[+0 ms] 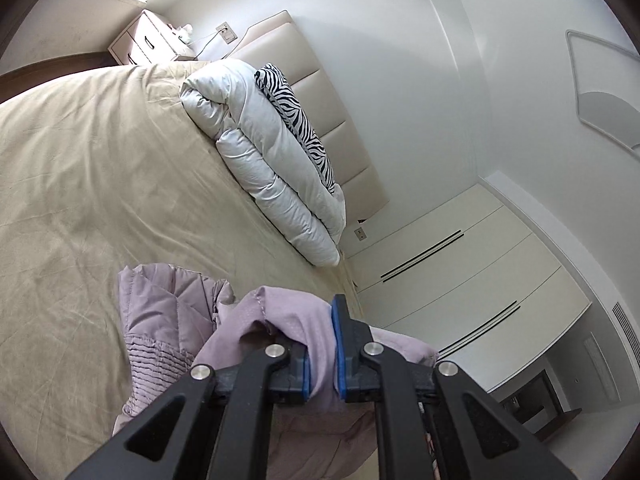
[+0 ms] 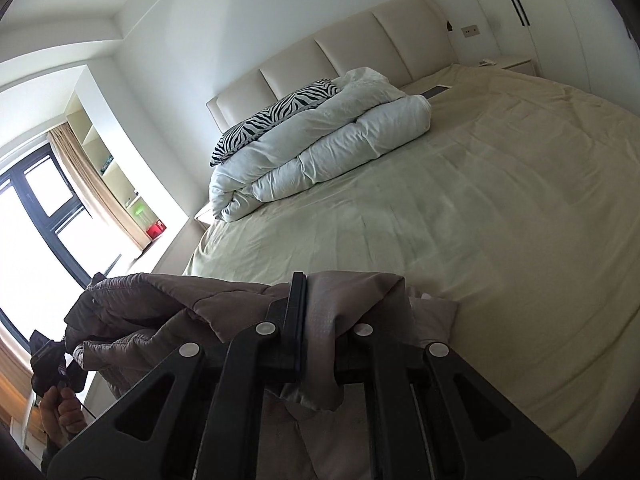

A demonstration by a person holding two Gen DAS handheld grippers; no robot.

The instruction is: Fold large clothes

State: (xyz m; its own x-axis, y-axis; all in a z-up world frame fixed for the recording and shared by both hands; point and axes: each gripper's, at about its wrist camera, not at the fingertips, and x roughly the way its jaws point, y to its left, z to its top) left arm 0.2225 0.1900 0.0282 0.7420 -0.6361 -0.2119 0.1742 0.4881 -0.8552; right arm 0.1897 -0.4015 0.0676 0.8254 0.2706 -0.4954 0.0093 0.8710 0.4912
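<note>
Your left tongs (image 1: pixel 320 344) and right tongs (image 2: pixel 316 320) each clamp the mauve quilted jacket (image 1: pixel 168 304) above the bed (image 1: pixel 100 184); no legible writing shows

The lilac jacket (image 1: pixel 160 312) runs off the bottom edge of both wrist views, its lower part hidden behind the black linkages. In the right wrist view, fabric covers the right finger, and the person's hand (image 2: pixel 64 412) is cut at the rim.
</note>
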